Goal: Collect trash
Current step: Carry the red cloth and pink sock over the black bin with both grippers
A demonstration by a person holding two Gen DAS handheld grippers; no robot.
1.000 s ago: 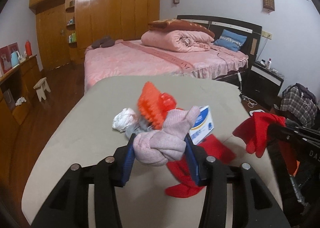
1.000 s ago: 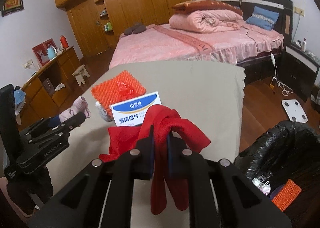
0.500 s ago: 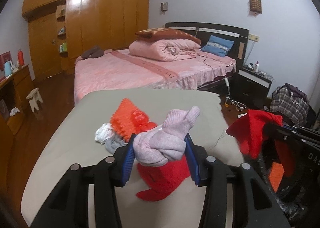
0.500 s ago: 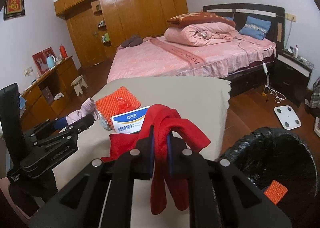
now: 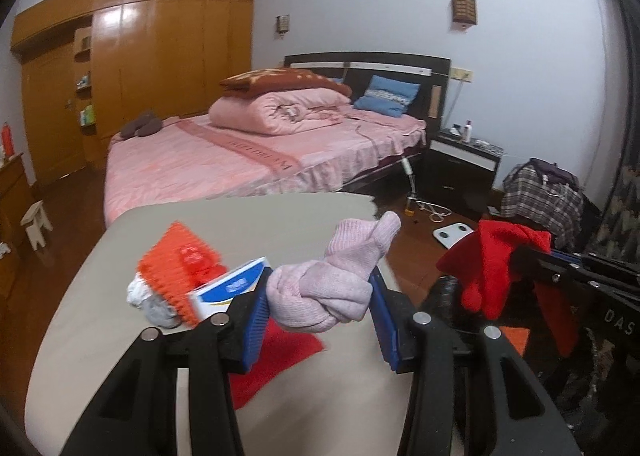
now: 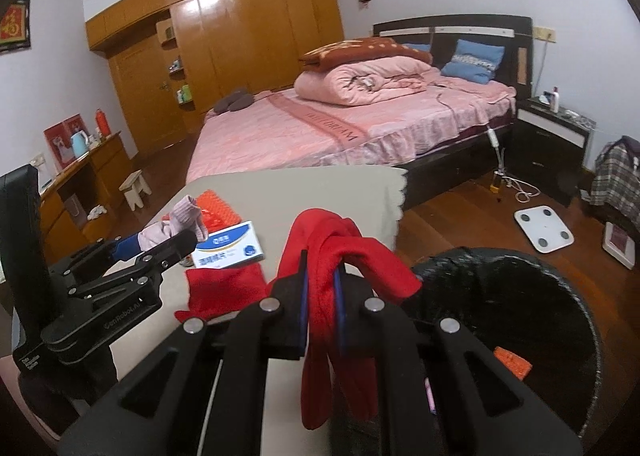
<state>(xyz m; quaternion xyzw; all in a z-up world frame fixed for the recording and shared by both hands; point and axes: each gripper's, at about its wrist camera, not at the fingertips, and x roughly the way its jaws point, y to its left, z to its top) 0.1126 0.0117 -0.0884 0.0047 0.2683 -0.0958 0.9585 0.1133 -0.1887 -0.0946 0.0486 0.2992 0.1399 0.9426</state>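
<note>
Knotted pink sock [image 5: 320, 296] is clamped between left jaws, toe end sticking up. Red glove [image 6: 340, 256] is pinched in right jaws, draped over both sides, beside the black-lined trash bin [image 6: 560, 276]. Left on the tabletop [image 5: 100, 316]: orange spiky mat [image 5: 172, 268], blue-white box [image 6: 228, 248], red cloth [image 6: 224, 288], crumpled white-grey wad [image 5: 148, 300].

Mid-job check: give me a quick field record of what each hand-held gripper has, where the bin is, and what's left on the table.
left hand-held gripper: shut on knotted pink sock
right hand-held gripper: shut on red cloth
bin: black-lined, on floor beside table, below right hand-held gripper
in bin: orange piece
on table: orange spiky mat, white-and-blue box, flat red cloth, white wad
</note>
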